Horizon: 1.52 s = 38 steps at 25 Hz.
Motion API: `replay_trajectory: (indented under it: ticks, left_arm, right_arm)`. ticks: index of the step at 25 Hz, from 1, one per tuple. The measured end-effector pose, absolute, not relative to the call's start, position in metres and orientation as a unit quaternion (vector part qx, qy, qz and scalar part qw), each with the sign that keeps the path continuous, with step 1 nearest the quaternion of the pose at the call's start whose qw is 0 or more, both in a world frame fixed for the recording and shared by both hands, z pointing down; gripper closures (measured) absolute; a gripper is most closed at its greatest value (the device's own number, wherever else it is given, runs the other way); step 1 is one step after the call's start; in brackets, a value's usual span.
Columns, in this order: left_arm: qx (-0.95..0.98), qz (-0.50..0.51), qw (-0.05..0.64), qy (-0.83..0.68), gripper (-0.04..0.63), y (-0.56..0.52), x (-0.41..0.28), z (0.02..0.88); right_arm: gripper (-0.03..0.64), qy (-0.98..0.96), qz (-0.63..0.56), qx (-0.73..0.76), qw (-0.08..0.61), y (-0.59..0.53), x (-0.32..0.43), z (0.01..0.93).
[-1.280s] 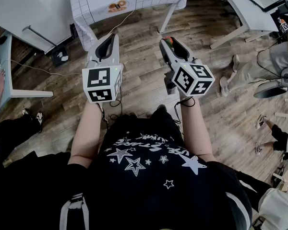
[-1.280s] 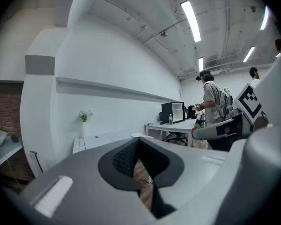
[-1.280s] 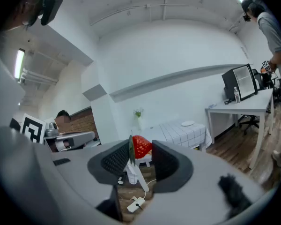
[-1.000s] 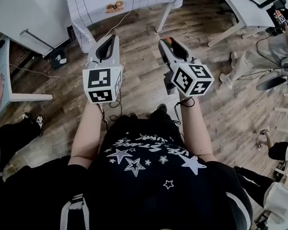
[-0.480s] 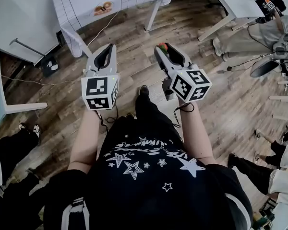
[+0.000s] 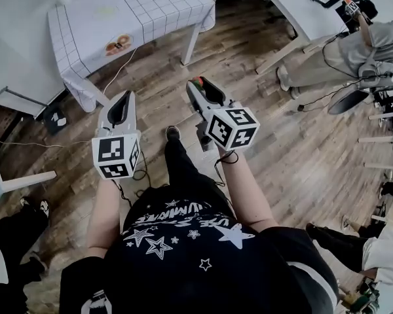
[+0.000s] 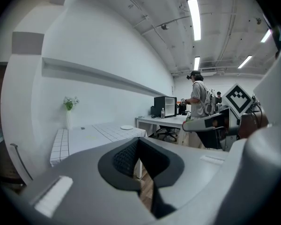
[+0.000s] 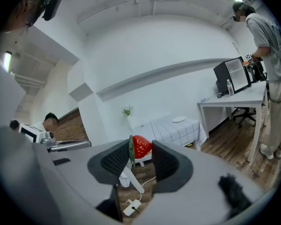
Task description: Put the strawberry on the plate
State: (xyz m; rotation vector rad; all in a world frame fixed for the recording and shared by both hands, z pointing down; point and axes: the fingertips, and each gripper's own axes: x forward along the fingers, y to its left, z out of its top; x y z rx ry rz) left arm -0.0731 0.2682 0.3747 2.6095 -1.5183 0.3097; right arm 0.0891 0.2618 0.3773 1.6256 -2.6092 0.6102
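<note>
A red strawberry (image 8: 141, 146) with a green cap sits pinched between the fingers of my right gripper (image 8: 140, 150). In the head view the strawberry (image 6: 197, 82) shows at the tips of the right gripper (image 6: 196, 87), held over the wooden floor. A small white plate (image 8: 179, 119) lies on the far end of a table with a checked cloth (image 6: 144, 12). The left gripper view shows the same plate (image 7: 127, 127). My left gripper (image 6: 124, 97) hangs beside the right one, its jaws together with nothing in them (image 7: 138, 142). Both are short of the table.
White desks (image 6: 295, 18) stand at the right, with people (image 6: 373, 44) beside them. Cables and a power strip (image 8: 131, 208) lie on the floor under the table. A vase of flowers (image 7: 68, 103) stands on the checked table. Another person's legs (image 6: 6, 241) are at the left.
The checked table has come closer and further into view as the person walks toward it. Both grippers have shifted left in the head view. The strawberry stays gripped.
</note>
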Motion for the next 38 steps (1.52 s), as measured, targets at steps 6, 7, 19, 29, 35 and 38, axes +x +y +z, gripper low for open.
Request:
replay_trajectory:
  ticks: [6,7,19,29,35,38]
  left_arm:
    - [0.882,0.067,0.024,-0.467,0.586,0.189,-0.035,0.373]
    - [0.885,0.066,0.028,-0.459,0.586,0.173,-0.025,0.367]
    - [0.888,0.091,0.049,-0.449,0.586,0.018,0.03,0.357]
    - [0.875,0.093,0.071,-0.47,0.586,-0.029,0.021,0.362]
    - [0.88,0.086,0.086,-0.458,0.586,-0.07,0.01,0.372]
    - [0.888,0.084,0.087,-0.443,0.586,-0.096,0.011,0.372]
  right_arm:
    - [0.457,-0.824,0.184,0.535,-0.015,0.167,0.126,0.389]
    - [0.457,-0.821,0.191,0.537,-0.017,0.149,0.136,0.386]
    - [0.457,-0.824,0.208,0.527,-0.007,-0.021,0.186,0.371]
    - [0.457,-0.829,0.219,0.514,0.014,-0.063,0.179,0.377]
    - [0.457,-0.822,0.219,0.525,0.025,-0.084,0.17,0.381]
    - [0.457,-0.816,0.214,0.536,0.032,-0.101,0.168,0.379]
